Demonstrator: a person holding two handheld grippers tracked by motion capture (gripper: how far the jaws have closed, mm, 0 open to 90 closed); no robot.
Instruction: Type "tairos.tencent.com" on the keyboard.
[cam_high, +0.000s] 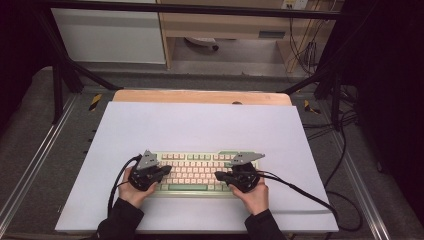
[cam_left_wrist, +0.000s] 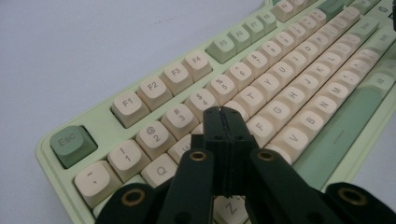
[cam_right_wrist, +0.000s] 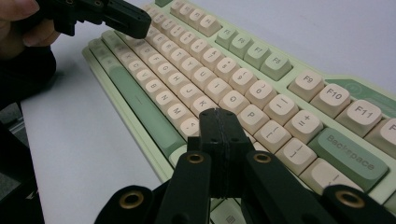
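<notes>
High view: keyboard (cam_high: 192, 172) centred near front edge of white tabletop (cam_high: 200, 125). Left tongs (cam_left_wrist: 223, 122) and right tongs (cam_right_wrist: 219, 125) both fully closed, empty, poised over keys. Step: typing. Next move calls for 1 precise downward tap.

A pale green mechanical keyboard with cream keycaps (cam_high: 195, 171) lies on a large white sheet (cam_high: 200, 125), toward its near edge and midway between left and right. The sheet covers a light wooden tabletop (cam_high: 200, 96), whose bare strip lies along the far side. The left black two-jaw gripper (cam_high: 165, 171) sits over the keyboard's left end, near its letter rows (cam_left_wrist: 224, 114). The right black two-jaw gripper (cam_high: 220, 175) sits over the right end (cam_right_wrist: 219, 116). The two grippers point toward each other across the keyboard's middle.
</notes>
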